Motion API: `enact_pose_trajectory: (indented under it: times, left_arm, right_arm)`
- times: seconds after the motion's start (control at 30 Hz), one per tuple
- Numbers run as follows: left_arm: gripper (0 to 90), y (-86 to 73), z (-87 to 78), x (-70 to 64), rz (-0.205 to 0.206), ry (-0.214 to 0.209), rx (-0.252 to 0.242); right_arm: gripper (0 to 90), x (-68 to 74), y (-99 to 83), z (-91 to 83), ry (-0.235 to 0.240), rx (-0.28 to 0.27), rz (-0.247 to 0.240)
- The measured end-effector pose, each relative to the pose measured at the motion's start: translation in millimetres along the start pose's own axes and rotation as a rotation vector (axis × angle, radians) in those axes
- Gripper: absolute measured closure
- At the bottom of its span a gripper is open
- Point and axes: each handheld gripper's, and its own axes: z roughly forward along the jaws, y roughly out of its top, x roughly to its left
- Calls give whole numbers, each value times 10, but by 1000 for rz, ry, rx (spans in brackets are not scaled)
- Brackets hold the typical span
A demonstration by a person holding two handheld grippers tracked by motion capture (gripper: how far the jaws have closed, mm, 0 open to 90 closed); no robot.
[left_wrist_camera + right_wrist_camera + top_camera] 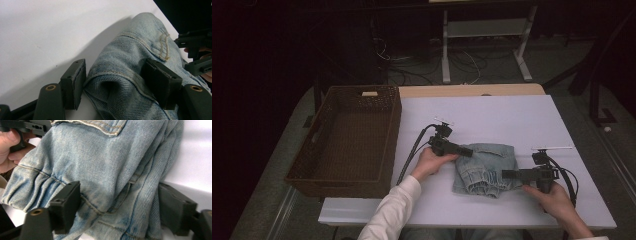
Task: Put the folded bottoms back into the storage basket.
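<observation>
A folded light-blue denim garment (484, 167) lies on the white table (512, 120), near its front. My left gripper (468, 151) reaches in from the left onto the garment's upper left edge. In the left gripper view its jaws stand wide apart astride a fold of the denim (125, 75), with the left gripper (117, 85) open. My right gripper (506, 174) comes in from the right at the garment's lower right side. It is the right gripper (120, 208) with its jaws open around the layered edge of the denim (100, 165).
A large brown wicker basket (312, 150) stands at the table's left side, with nothing seen inside. Bare white tabletop lies behind and to the right of the garment. Beyond the table are cables and a white frame (484, 30) on a dark floor.
</observation>
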Motion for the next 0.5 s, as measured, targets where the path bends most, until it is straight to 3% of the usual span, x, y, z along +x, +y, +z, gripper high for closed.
enact_pose_trajectory:
  times: [0.13, 0.23, 0.5]
  left_arm:
    - [353, -2, 6, -3, -9, -4, 1]
    - [414, -11, 14, -3, -16, -18, 1]
    - [560, -25, 28, -67, -15, 8, -13]
  right_arm:
    - [330, -1, -3, 6, 24, 6, -3]
    - [389, -4, 0, 11, 36, 11, -3]
    - [598, -20, 15, 34, 50, 13, 14]
